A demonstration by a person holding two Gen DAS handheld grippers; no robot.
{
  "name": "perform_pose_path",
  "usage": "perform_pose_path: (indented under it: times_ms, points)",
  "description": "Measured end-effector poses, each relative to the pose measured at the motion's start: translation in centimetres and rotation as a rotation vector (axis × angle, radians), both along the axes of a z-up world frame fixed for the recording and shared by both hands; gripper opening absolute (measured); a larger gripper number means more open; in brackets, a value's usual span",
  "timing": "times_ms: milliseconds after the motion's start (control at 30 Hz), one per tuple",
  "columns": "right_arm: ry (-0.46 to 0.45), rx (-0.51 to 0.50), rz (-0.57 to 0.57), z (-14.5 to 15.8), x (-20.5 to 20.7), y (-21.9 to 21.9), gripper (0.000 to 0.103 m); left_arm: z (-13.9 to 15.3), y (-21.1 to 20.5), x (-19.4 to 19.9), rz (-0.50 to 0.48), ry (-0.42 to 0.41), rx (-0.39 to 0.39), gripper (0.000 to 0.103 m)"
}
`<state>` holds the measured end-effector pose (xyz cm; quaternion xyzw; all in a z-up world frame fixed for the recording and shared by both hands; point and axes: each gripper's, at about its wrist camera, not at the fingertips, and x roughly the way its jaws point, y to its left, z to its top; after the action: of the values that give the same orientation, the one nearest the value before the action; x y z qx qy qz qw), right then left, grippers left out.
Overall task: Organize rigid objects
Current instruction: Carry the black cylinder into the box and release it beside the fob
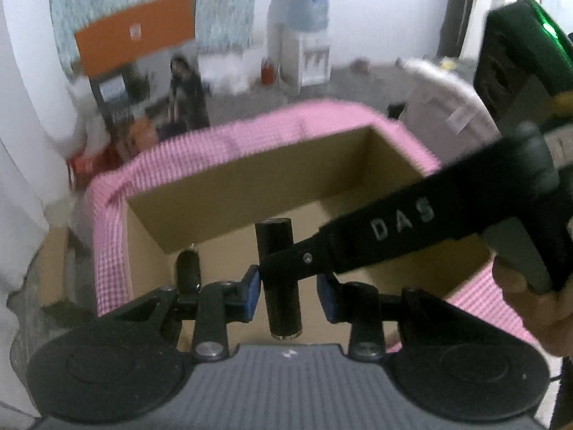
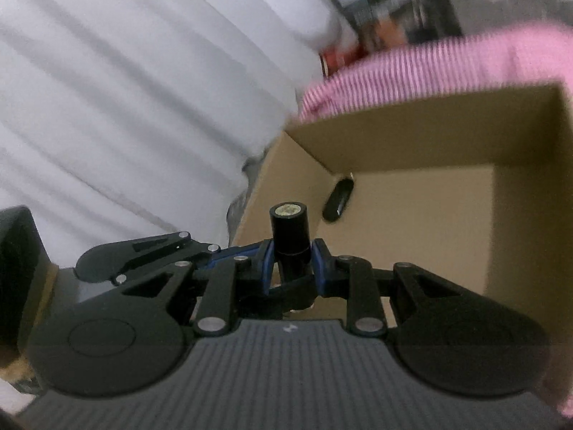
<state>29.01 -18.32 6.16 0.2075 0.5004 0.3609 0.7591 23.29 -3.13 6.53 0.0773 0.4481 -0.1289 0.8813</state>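
- Gripping a black cylinder (image 2: 289,238), your right gripper (image 2: 293,263) has its blue pads clenched on the cylinder's sides, above the open cardboard box (image 2: 412,143).
- Your left gripper (image 1: 288,295) has that same cylinder (image 1: 281,283) between its fingers (image 1: 250,295), but the pads stand apart from it, released.
- Inside the box, a second small black object (image 2: 338,199) lies near the box's left wall.
- The box sits on a pink checked cloth (image 1: 250,132).
- Your hand (image 1: 537,308) holds the right gripper's handle, right of the box.
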Motion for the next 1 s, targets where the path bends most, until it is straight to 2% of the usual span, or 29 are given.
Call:
perform_pose_path:
  times_ms: [133, 267, 367, 433, 500, 567, 733, 867, 1000]
  points:
    - [0.159, -0.023, 0.024, -4.1, 5.3, 2.1, 0.022, -3.0, 0.7, 3.9, 0.014, 0.113, 0.041, 0.036]
    - [0.256, -0.057, 0.052, -7.0, 7.6, 3.4, 0.022, -5.7, 0.7, 6.5, 0.021, 0.186, 0.11, 0.036]
    - [0.3, -0.075, 0.077, -8.6, 9.5, 4.7, 0.022, -7.0, 1.4, 7.6, 0.051, 0.232, 0.118, 0.037]
    - [0.312, -0.086, 0.09, -9.4, 10.4, 5.6, 0.022, -7.2, 1.8, 7.8, 0.062, 0.238, 0.122, 0.043]
    - [0.323, -0.084, 0.101, -9.7, 11.0, 6.4, 0.023, -7.0, 2.1, 7.8, 0.068, 0.231, 0.12, 0.053]
    - [0.323, -0.088, 0.102, -9.7, 11.1, 6.9, 0.028, -6.6, 2.4, 7.5, 0.068, 0.215, 0.11, 0.058]
    - [0.281, -0.095, 0.07, -8.1, 10.4, 5.7, 0.054, -4.5, 2.4, 6.2, 0.05, 0.168, 0.051, 0.065]
    - [0.233, -0.061, 0.039, -5.7, 9.0, 3.2, 0.056, -2.0, 2.1, 4.7, 0.032, 0.104, 0.015, 0.069]
    - [0.136, -0.031, -0.008, -2.2, 6.0, -0.1, 0.058, 0.8, 1.8, 1.7, 0.019, 0.025, -0.027, 0.073]
